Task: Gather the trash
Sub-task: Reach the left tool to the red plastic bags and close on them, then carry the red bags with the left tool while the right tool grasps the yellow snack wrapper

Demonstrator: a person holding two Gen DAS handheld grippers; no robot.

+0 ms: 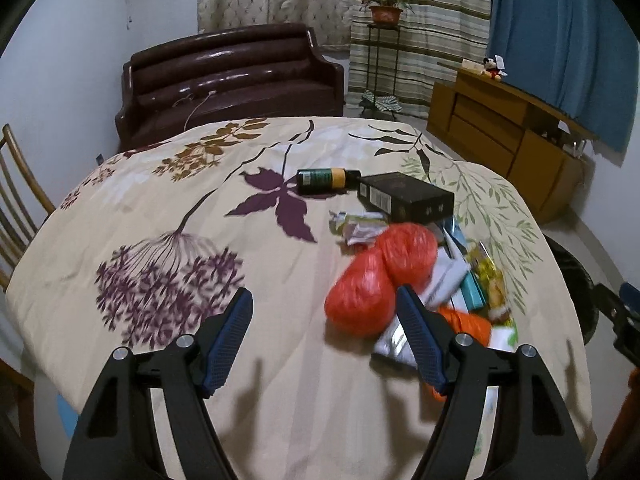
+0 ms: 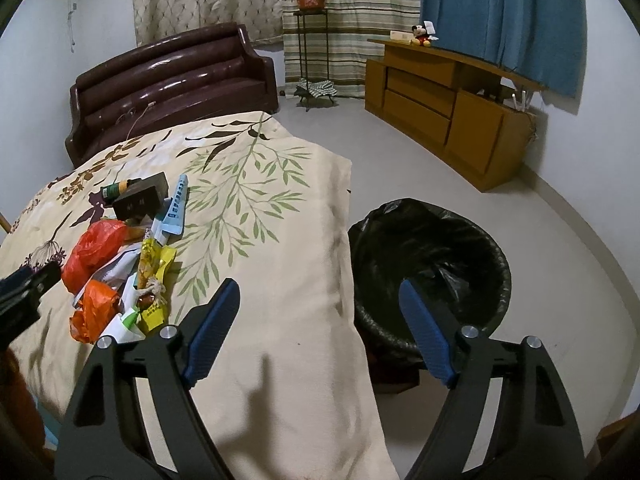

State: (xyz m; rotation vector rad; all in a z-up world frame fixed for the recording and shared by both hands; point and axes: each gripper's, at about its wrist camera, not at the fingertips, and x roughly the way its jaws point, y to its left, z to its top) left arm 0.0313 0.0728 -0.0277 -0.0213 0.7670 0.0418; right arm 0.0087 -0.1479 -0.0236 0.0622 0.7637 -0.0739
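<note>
A heap of trash lies on the floral tablecloth (image 1: 200,220): an orange plastic bag (image 1: 376,276), wrappers (image 1: 360,228), a black box (image 1: 408,198) and a dark bottle (image 1: 326,180). The heap also shows in the right wrist view, with the orange bag (image 2: 94,248) and yellow wrappers (image 2: 154,268). My left gripper (image 1: 324,300) is open and empty, just left of the heap, its right finger beside the bag. My right gripper (image 2: 316,292) is open and empty over the table's right edge, next to a bin with a black liner (image 2: 432,264) on the floor.
A dark leather sofa (image 1: 232,76) stands behind the table. A wooden cabinet (image 2: 452,108) lines the right wall, with a plant stand (image 2: 310,40) by the curtains. A wooden chair (image 1: 16,200) stands at the table's left.
</note>
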